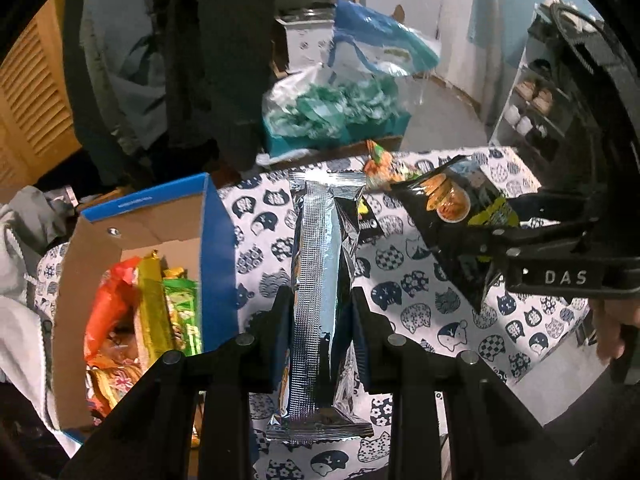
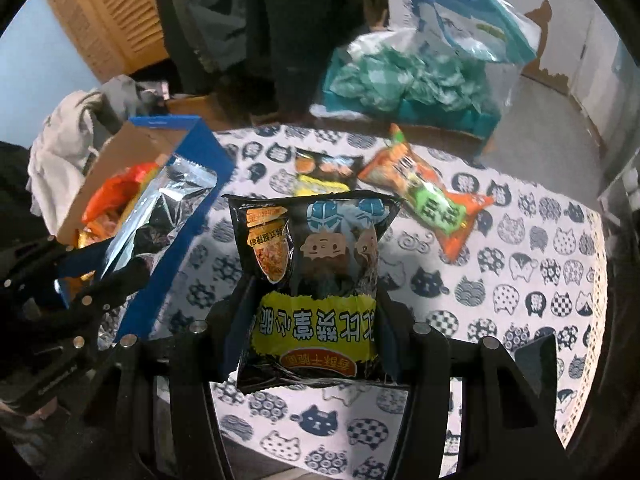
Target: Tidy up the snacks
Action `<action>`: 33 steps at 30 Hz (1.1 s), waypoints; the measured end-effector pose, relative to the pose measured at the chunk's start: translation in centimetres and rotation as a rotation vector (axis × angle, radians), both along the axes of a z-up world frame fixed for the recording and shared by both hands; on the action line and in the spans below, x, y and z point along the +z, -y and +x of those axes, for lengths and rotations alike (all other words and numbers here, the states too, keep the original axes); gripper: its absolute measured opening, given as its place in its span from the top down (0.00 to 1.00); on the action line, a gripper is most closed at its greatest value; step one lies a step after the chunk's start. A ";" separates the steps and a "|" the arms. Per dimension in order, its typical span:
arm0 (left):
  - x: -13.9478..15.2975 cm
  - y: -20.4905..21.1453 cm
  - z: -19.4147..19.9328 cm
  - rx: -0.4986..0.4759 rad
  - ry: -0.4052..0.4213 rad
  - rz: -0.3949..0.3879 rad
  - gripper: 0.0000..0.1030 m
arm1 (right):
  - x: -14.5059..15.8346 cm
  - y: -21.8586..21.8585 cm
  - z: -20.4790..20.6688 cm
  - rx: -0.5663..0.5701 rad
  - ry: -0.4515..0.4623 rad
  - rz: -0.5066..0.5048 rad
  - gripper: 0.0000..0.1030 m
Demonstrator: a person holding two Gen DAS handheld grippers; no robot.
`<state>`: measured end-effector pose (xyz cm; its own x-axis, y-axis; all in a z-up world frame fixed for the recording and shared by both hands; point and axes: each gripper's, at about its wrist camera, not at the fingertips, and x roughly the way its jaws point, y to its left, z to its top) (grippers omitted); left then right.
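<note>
Glossy foil packet [image 1: 320, 304]; cardboard box [image 1: 168, 232]

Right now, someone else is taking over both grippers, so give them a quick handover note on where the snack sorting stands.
Left gripper: shut on the silver packet, held beside the blue cardboard box.
Right gripper: shut on the black snack bag, held above the cat-print tablecloth.
Done: several snacks are already in the box.
Left: drop both held packs in, then collect the orange packet and the small black-and-yellow packet lying on the cloth.
</note>
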<state>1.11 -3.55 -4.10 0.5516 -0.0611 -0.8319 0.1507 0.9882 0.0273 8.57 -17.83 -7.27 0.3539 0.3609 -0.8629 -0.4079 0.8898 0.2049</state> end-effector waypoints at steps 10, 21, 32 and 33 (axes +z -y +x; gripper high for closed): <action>1.7 -3.3 -0.3 0.056 0.047 -0.014 0.73 | 1.2 -3.7 0.3 0.036 0.023 0.046 0.47; 1.4 -8.9 -0.9 0.168 0.051 -0.035 0.73 | 2.7 -9.3 0.9 0.110 0.041 0.083 0.47; 1.0 -13.9 -1.7 0.272 0.047 -0.061 0.73 | 3.3 -14.0 1.1 0.170 0.046 0.091 0.47; 1.0 -14.3 -1.8 0.281 0.046 -0.063 0.73 | 3.3 -14.5 1.1 0.176 0.042 0.093 0.47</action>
